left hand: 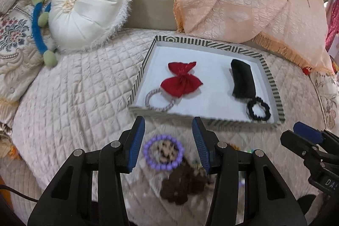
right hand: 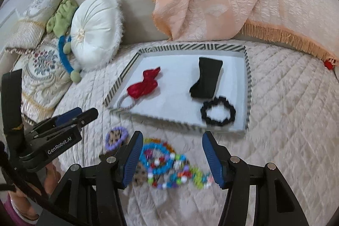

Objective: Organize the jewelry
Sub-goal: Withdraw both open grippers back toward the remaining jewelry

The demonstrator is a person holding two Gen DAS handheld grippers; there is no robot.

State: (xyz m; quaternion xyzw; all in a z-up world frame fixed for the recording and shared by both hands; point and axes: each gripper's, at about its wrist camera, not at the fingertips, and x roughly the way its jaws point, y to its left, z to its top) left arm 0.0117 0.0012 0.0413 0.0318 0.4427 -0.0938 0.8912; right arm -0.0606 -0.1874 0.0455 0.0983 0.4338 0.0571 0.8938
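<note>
Two hair ties, red bow (left hand: 181,82) and black (left hand: 242,82), are laid apart in the striped tray (left hand: 139,73), seemingly sorted by kind. Both the left gripper (left hand: 168,132) and right gripper (right hand: 171,147) are held wide and empty above the purple bracelet (left hand: 163,153) and beaded bracelets (right hand: 165,164) left on the bed (left hand: 84,88).

Both grippers point steeply downward, side by side. The left gripper (left hand: 168,141) has its blue pads spread with nothing between them. The right gripper (right hand: 172,155) likewise stands parted and empty.

one tray (right hand: 248,86), two pouches (right hand: 144,86), several bracelets (right hand: 156,159)
</note>
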